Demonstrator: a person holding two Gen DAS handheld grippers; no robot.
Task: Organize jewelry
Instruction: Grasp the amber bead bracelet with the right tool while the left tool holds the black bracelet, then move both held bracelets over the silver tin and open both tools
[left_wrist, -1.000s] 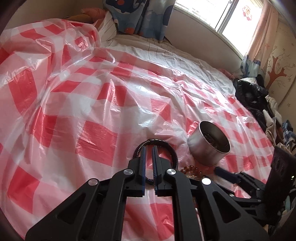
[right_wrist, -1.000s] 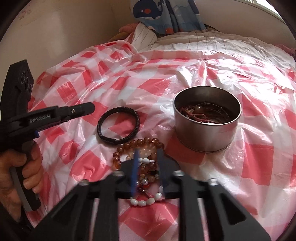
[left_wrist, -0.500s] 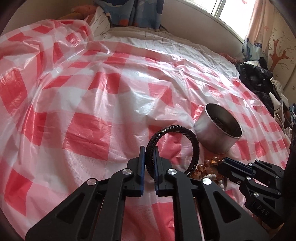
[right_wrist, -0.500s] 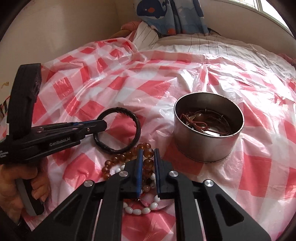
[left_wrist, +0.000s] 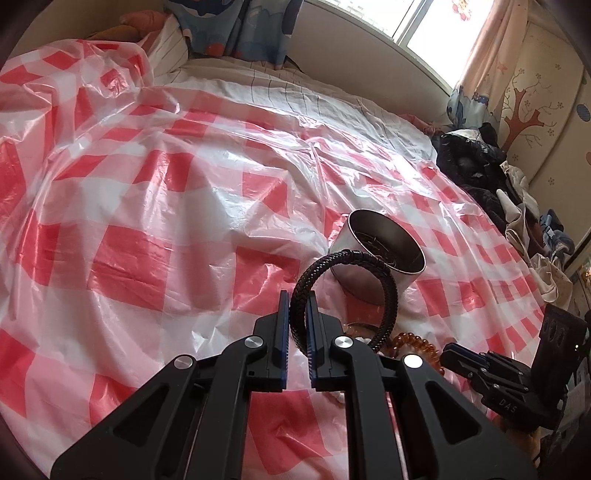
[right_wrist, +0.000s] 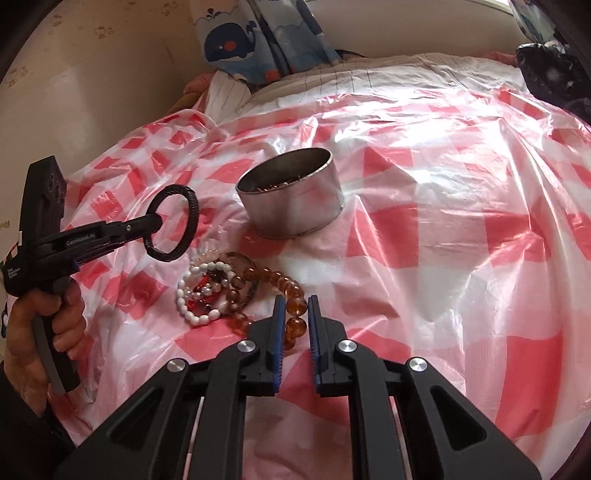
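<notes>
open sheet (left_wrist: 155, 221) left of tin (left_wrist: 384, 254)

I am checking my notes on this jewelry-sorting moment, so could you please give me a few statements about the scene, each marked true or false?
1. The left tongs are shut on the black braided bracelet, held clear of the sheet. True.
2. The metal tin is empty. False: thin, reddish jewelry lies inside it.
3. The amber bead bracelet lies between the fingers of the right tongs. True, though whether they pinch it cannot be told.
4. The white bead bracelet is inside the tin. False: it lies in the pile on the red-checked plastic sheet.
5. The tin lies tipped on its side. False: it stands upright, opening up.
</notes>
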